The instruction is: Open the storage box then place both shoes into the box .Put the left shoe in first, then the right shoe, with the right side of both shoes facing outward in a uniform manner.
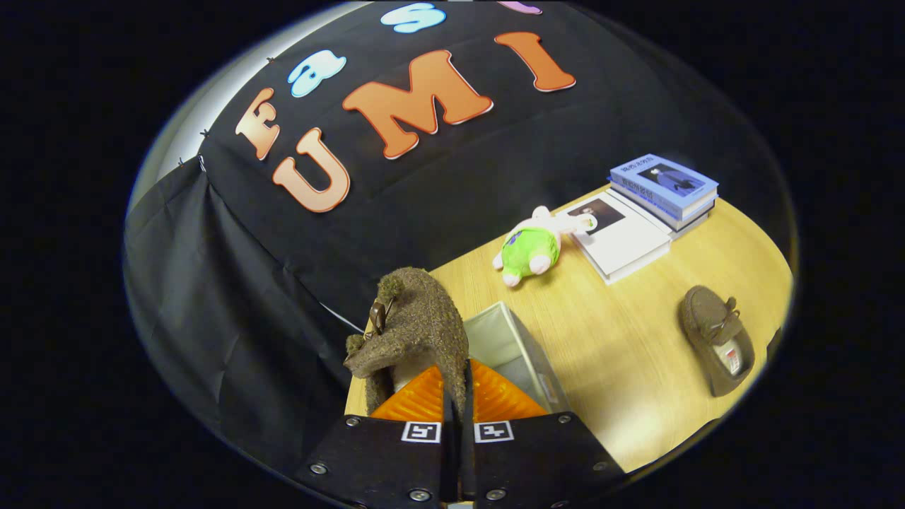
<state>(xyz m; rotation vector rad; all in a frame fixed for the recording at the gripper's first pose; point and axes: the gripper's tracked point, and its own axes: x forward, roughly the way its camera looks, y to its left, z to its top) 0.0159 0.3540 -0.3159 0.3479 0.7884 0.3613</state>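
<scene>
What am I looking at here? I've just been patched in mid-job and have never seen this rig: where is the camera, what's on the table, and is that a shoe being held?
This is a handheld two-finger tool, not a robot arm; a person carries it. The fisheye camera rides on it and looks forward along the tongs, which are shut on a fuzzy brown slipper-style shoe, pinching its rim. Just beyond them sits an open grey fabric storage box on the light wooden table. Farther off lie a second matching brown shoe, a green and white plush toy, a white book lying flat, and a short stack of blue books.
</scene>
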